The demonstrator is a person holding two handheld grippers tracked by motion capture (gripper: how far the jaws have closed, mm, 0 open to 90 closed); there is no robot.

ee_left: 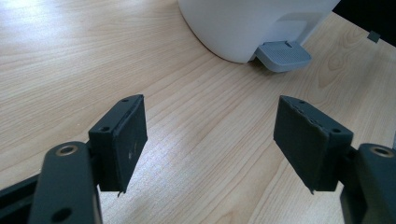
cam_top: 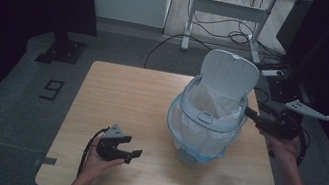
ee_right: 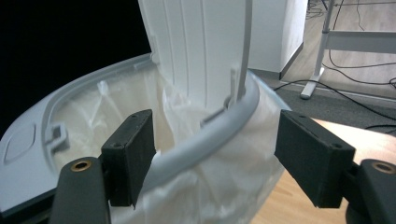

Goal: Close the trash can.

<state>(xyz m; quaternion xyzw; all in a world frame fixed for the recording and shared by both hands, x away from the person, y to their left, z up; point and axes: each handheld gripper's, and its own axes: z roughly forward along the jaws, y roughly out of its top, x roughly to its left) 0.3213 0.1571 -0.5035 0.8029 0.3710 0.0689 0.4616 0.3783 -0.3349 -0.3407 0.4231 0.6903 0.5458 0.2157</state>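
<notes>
A white pedal bin (cam_top: 190,108) stands on the right half of the wooden table (cam_top: 122,93), with its lid (cam_top: 229,75) raised upright and a clear plastic liner (cam_top: 203,138) folded over its rim. My right gripper (cam_top: 254,111) hovers at the bin's right side, level with the rim. In the right gripper view, my right gripper (ee_right: 217,129) is open, and the grey rim (ee_right: 210,133) and the liner (ee_right: 224,186) sit between its jaws, clear of the pads. My left gripper (cam_top: 132,147) rests open on the table at the front left. In the left gripper view, my left gripper (ee_left: 210,126) has nothing between its jaws and faces the bin's grey pedal (ee_left: 282,55).
The bin's pedal (cam_top: 188,156) points toward the table's front edge. Bare wood lies left of the bin (ee_left: 243,23). Beyond the table are a grey floor, a white desk frame (cam_top: 227,9) with cables, and dark curtains on both sides.
</notes>
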